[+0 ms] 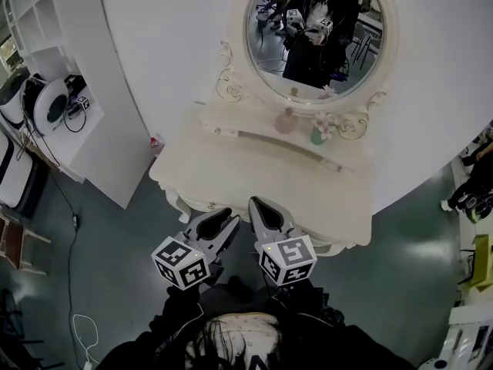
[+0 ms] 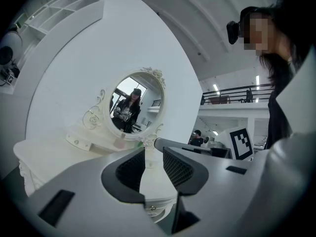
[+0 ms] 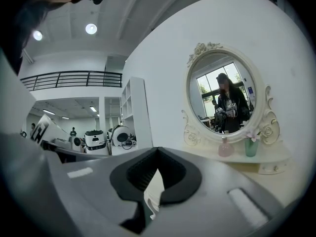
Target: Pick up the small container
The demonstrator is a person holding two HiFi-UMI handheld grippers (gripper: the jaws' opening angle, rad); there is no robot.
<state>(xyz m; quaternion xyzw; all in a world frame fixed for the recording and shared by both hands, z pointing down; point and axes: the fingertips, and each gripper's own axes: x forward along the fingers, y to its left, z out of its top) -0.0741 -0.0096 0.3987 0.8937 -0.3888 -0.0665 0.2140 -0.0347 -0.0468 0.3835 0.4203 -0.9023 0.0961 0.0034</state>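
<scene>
A small pink bottle (image 1: 286, 121) (image 3: 225, 147) stands on the raised back shelf of a cream dressing table (image 1: 231, 168), just under its oval mirror (image 1: 316, 29). Beside it on the right is a green vase (image 1: 317, 136) (image 3: 251, 146) with pale flowers. My left gripper (image 1: 227, 216) (image 2: 153, 151) and right gripper (image 1: 258, 204) (image 3: 157, 150) hover side by side over the table's front edge, well short of the shelf. Both are shut with nothing between their jaws. The mirror reflects the person who holds them.
A white shelving unit (image 1: 46, 21) stands at the left, with round white machines (image 1: 46, 106) and cables beside it. The table's flat top lies between the grippers and the shelf. Someone's dark shoes (image 1: 470, 191) show on the grey floor at the right.
</scene>
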